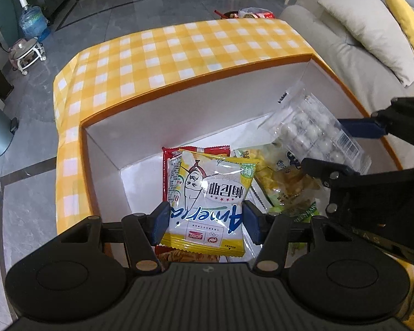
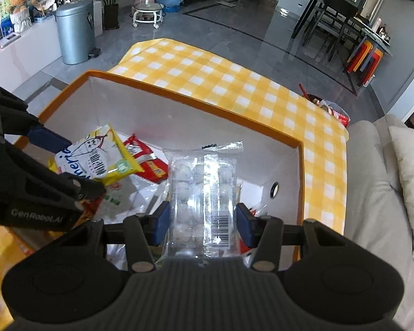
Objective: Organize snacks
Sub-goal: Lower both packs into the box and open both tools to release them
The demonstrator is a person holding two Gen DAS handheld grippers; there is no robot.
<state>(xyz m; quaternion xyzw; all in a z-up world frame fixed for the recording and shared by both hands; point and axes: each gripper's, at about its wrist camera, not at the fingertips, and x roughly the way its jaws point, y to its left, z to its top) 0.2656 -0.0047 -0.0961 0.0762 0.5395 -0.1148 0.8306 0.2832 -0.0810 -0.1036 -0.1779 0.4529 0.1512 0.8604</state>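
Clamped between the blue pads of the left gripper (image 1: pixel 205 222) is a yellow-and-white snack packet (image 1: pixel 207 201), glossy, printed with a cartoon figure and blue lettering, held over the orange-rimmed box (image 1: pixel 179 82) with white inner walls. Beneath it in the box lies a red packet (image 1: pixel 169 171), and just to the right a green-and-yellow bag of chips (image 1: pixel 284 184). Further right, the right gripper (image 2: pixel 202 220) pinches a clear packet of white balls (image 2: pixel 204 193), its wrapper transparent with a barcode label near the lower end, also held above the box. A yellow checked cloth (image 2: pixel 234 82) covers the table beyond the box
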